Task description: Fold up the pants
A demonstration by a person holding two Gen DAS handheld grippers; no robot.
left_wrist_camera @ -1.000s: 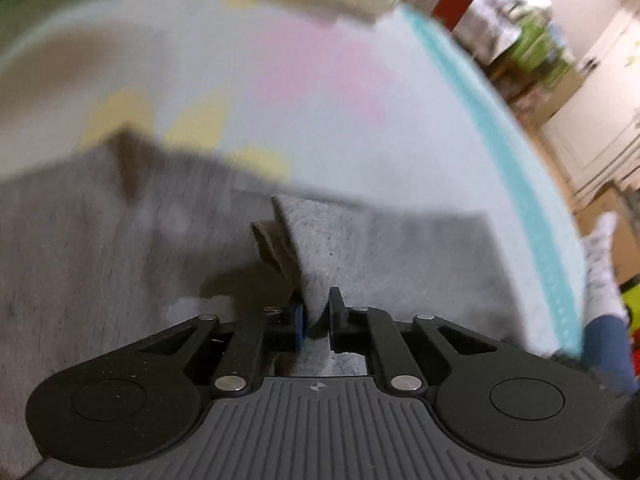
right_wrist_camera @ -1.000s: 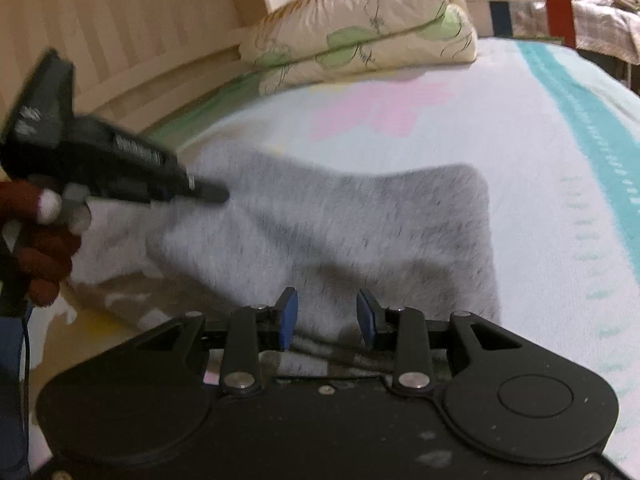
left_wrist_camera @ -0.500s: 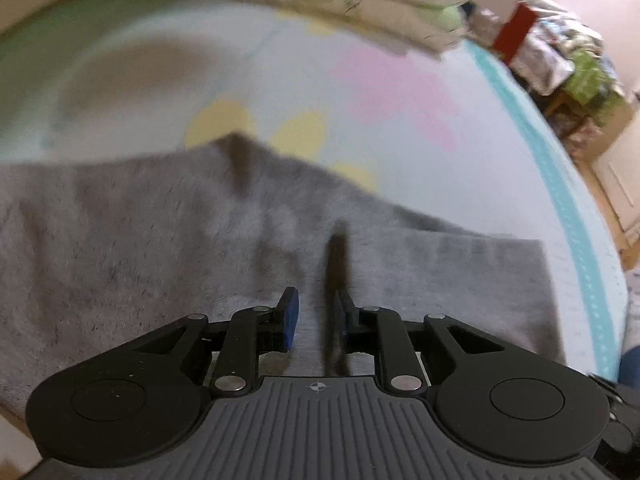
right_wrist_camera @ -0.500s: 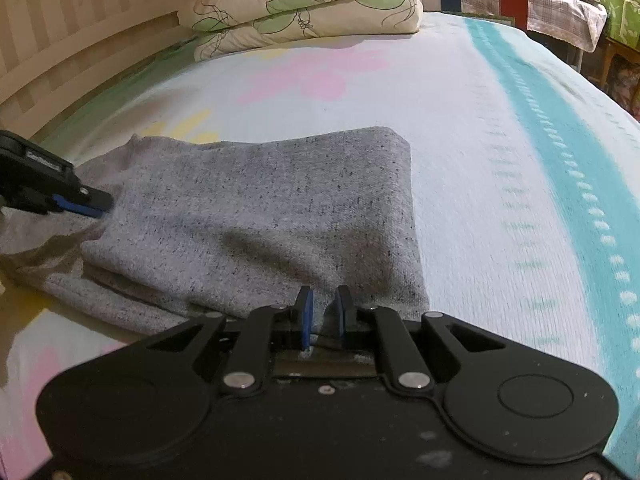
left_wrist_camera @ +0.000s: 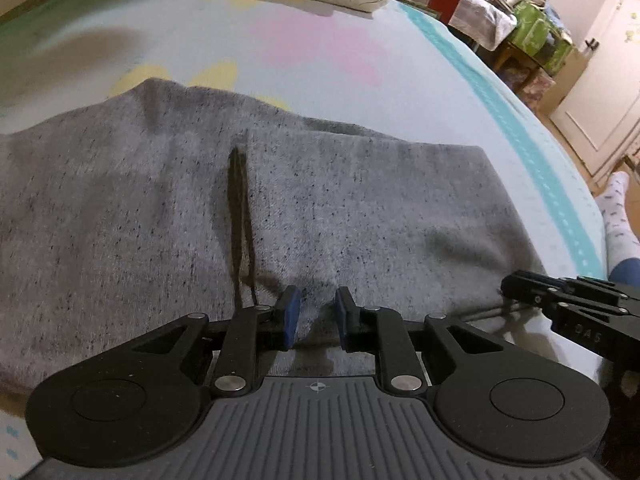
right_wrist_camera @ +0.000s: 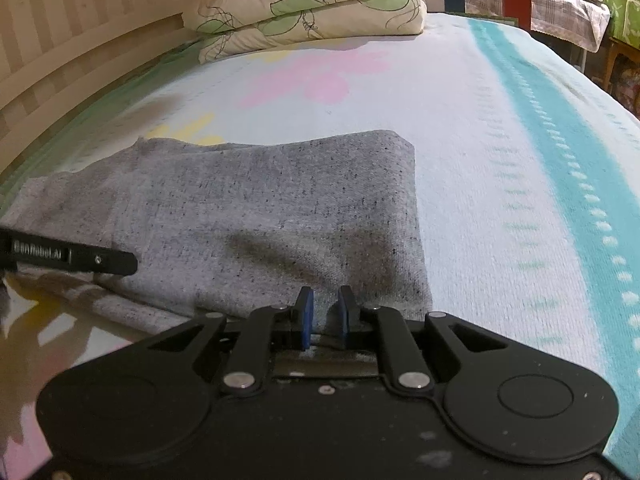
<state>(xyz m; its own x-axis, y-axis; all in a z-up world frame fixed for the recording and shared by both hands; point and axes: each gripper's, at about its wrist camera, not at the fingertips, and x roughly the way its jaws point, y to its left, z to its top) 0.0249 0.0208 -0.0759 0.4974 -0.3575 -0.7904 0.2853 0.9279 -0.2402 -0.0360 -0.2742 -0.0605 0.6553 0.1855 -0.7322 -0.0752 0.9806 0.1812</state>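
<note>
Grey speckled pants [left_wrist_camera: 280, 208] lie folded on the bed, also in the right wrist view [right_wrist_camera: 280, 216]. A dark drawstring [left_wrist_camera: 240, 216] lies across them. My left gripper [left_wrist_camera: 317, 312] is open with its jaws around the near edge of the pants; it also shows at the left of the right wrist view [right_wrist_camera: 116, 262]. My right gripper [right_wrist_camera: 325, 312] has its jaws close together around the near right corner of the cloth; whether they pinch it is unclear. It also shows at the right of the left wrist view [left_wrist_camera: 520, 286].
The bed sheet [right_wrist_camera: 500, 128] is pale blue with a teal stripe and pink and yellow flowers. A folded floral quilt [right_wrist_camera: 312, 4] lies at the head. A wooden headboard [right_wrist_camera: 80, 40] runs along the left. Furniture [left_wrist_camera: 532, 36] and a socked foot [left_wrist_camera: 618, 220] are at the right.
The left gripper let go of the lifted fold one second ago, and its jaws have since widened. The right gripper's jaws narrowed onto the near corner. The pants now lie flat.
</note>
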